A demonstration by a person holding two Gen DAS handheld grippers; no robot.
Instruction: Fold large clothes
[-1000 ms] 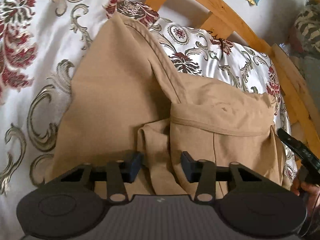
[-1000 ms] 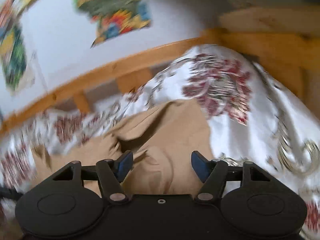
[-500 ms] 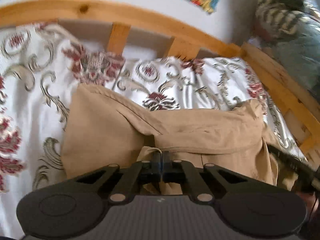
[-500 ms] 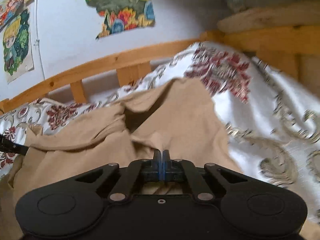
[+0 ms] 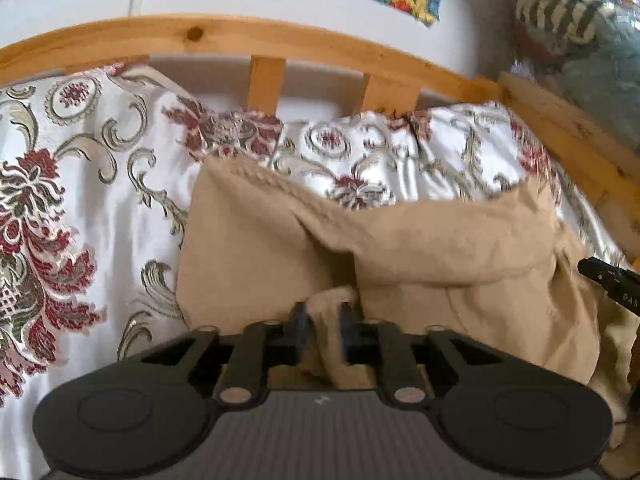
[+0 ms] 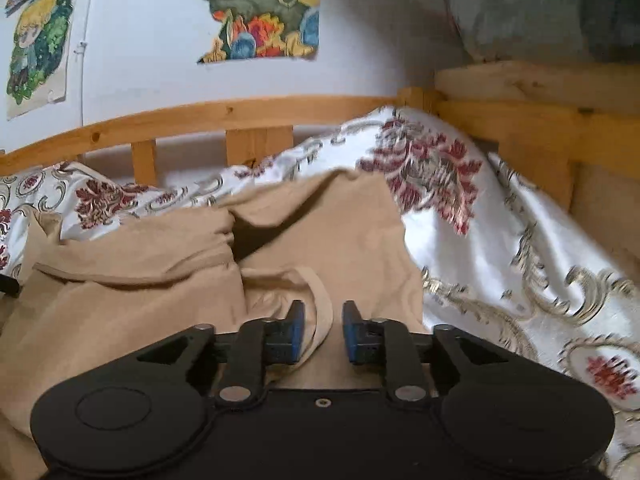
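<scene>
The bed [image 5: 100, 200], in a pine frame [image 5: 240, 36] and covered with a white floral spread, filled both views, and on it lay the garment [image 5: 440, 248], a large tan piece bunched into thick folds near the far rail. It looked soft and limp, probably middling in weight for cloth and not slippery (a fleece or heavy jersey, by its matte nap), so it would likely sag from any single hold and want two grips along one edge. The ribbed hem [image 6: 320, 300] curling up in the right view seemed the firmest place to take it, since a stitched band is less likely to slide out than a loose fold. The left claw [image 5: 323, 330] had a ridge of cloth between its fingers, which were opening with a gap showing on either side. The right claw [image 6: 323, 330] was opening too, the hem band lying between its blue pads [image 6: 297, 330] without being pressed.
</scene>
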